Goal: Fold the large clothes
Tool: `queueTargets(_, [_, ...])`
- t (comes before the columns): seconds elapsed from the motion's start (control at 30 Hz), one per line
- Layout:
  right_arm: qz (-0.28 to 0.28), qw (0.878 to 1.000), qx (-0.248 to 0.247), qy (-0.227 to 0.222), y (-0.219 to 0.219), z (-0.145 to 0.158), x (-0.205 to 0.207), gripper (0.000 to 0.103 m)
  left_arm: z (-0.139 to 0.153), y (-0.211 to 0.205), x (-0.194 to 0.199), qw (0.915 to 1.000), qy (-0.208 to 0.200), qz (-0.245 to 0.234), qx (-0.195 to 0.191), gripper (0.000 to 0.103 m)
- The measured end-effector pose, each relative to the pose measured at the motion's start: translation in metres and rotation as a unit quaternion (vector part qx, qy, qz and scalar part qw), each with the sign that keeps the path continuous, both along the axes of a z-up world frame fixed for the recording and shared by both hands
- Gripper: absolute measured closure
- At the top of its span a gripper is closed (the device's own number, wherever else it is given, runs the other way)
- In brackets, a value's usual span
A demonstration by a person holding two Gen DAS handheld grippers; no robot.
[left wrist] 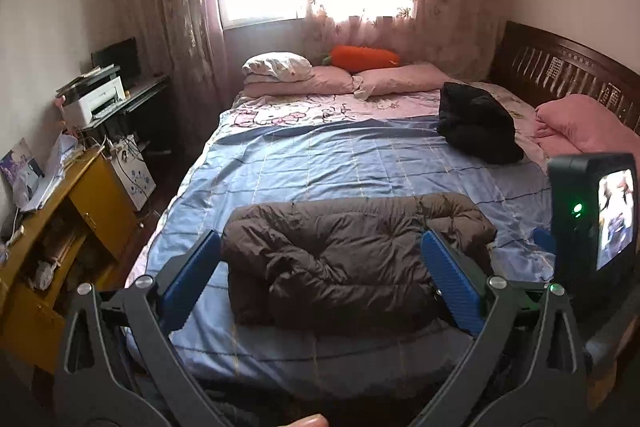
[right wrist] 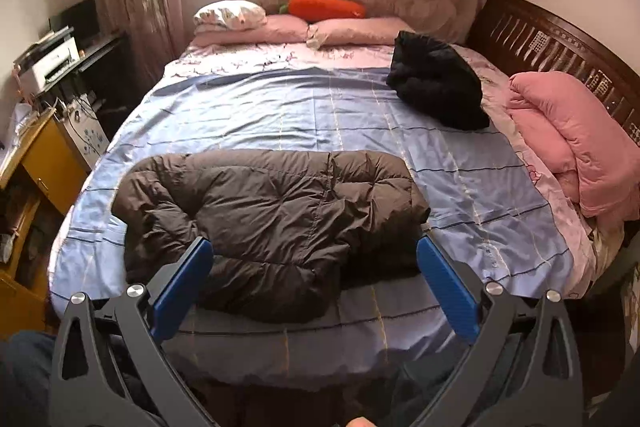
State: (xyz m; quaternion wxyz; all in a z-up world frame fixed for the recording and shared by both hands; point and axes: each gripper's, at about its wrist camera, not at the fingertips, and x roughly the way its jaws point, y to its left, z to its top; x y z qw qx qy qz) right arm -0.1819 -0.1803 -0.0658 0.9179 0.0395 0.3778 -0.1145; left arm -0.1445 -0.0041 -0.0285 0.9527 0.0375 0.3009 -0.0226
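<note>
So the brown puffer jacket [right wrist: 272, 223] is lying on the blue sheet [right wrist: 320, 111] near the foot of the bed [left wrist: 568, 75], and it's looking pretty much folded already, bunched into a compact, lumpy rectangle with the sleeves tucked in as far as I can tell. Both tools are hanging back above the near edge: the left hand-held gripper [left wrist: 320, 275] is sitting wide open with nothing between its blue pads, and the right hand-held gripper [right wrist: 316, 279] is doing the same, jaws spread and empty, just framing the jacket without touching it. In the left view the right one's body is showing off to the side, so they're hovering next to each other. Farther up the bed a black garment [right wrist: 436, 83] is sitting in a loose heap close to the headboard side, and a pink quilt [right wrist: 576, 155] is piled at the right edge. My guess is the brown one is basically done, maybe needing a final tidy or a move aside, and the black one is looking like the next thing to fold, since it's still crumpled. Pillows [right wrist: 280, 25] and an orange carrot plush [right wrist: 326, 7] are just chilling by the window.
</note>
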Motion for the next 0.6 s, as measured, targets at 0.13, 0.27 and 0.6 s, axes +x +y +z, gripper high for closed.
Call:
queueTargets(0.13, [0.009, 1.000, -0.014, -0.020, 0.010, 0.017, -0.020, 0.001, 0.002, 0.002, -0.013, 0.9999, 0.004, 0.014, -0.001, 0.002])
queueTargets(0.27, [0.014, 0.999, -0.017, -0.035, 0.017, 0.026, -0.035, 0.001, 0.004, 0.007, -0.024, 0.9998, 0.002, 0.016, -0.009, 0.002])
queueTargets(0.6, [0.028, 0.998, -0.015, -0.051, 0.033, 0.037, -0.063, 0.001, 0.012, 0.010, -0.059, 0.9998, -0.012, 0.012, -0.006, 0.002])
